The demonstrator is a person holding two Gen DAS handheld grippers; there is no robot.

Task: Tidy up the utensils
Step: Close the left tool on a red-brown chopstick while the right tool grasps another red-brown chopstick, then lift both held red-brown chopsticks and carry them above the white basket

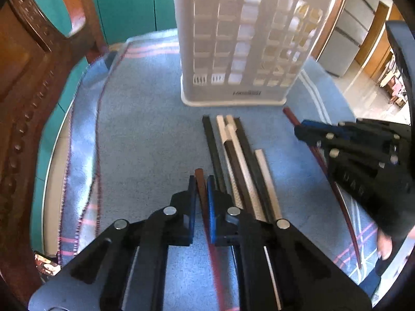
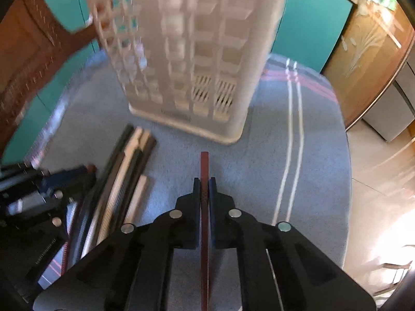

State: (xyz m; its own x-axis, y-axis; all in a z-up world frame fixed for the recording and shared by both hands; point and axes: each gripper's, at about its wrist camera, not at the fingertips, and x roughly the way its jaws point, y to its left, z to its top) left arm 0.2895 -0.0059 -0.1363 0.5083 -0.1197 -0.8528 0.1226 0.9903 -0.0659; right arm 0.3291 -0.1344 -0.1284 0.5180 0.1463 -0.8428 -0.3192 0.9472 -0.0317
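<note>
A white slotted utensil basket stands upright on the blue cloth; it also shows in the right wrist view. Several black and white chopsticks lie side by side in front of it; they also show in the right wrist view. My left gripper is shut on a brown-red chopstick, just left of the pile. My right gripper is shut on a dark red chopstick that points at the basket. The right gripper also shows in the left wrist view, right of the pile.
A carved wooden chair back stands at the left table edge. Teal cabinet doors lie behind the table. The rounded table edge drops off at the right, with a wooden cabinet beyond.
</note>
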